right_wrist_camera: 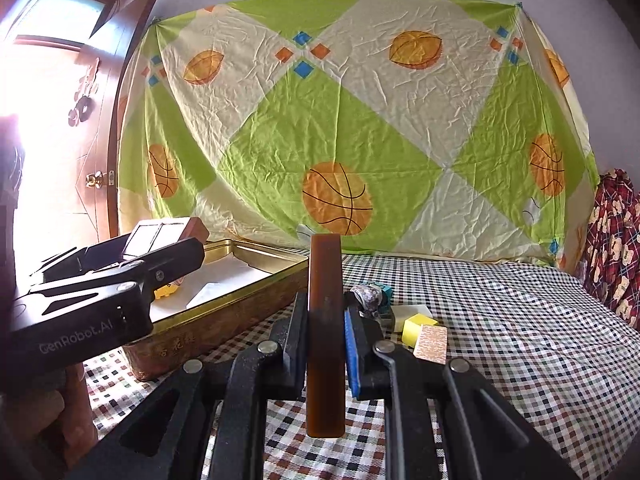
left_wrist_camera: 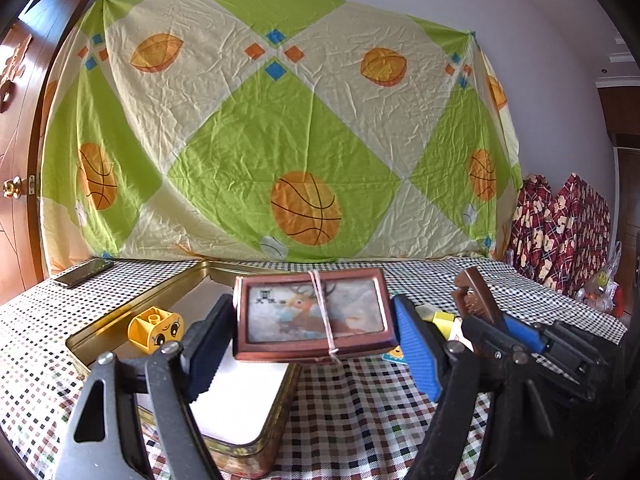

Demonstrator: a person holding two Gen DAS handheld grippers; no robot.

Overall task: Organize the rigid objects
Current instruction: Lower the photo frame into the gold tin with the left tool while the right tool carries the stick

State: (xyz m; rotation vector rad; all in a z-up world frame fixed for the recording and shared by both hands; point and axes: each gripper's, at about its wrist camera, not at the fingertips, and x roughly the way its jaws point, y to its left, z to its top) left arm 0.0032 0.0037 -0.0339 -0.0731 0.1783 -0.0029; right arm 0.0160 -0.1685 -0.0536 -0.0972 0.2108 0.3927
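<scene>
A wrinkled sheet (left_wrist_camera: pixel 280 120) printed with green and cream diamonds and orange basketballs hangs across the back wall. A brown wooden door (right_wrist_camera: pixel 104 128) with a brass knob (left_wrist_camera: pixel 14 187) stands at left. A dark red patterned cloth (left_wrist_camera: pixel 560 232) is bunched at right. A black phone (left_wrist_camera: pixel 84 272) lies on the checkered surface (right_wrist_camera: pixel 520 320).

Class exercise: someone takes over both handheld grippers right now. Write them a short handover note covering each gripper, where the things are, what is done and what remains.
Left gripper: closed on the framed deer picture, held above the near edge of the gold tin.
Right gripper: shut on a brown comb, held upright above the checked cloth.
Done: the yellow toy block lies in the tin.
Left: picture and comb not yet put down; a yellow sponge, a patterned card and a small crumpled item are on the cloth.
</scene>
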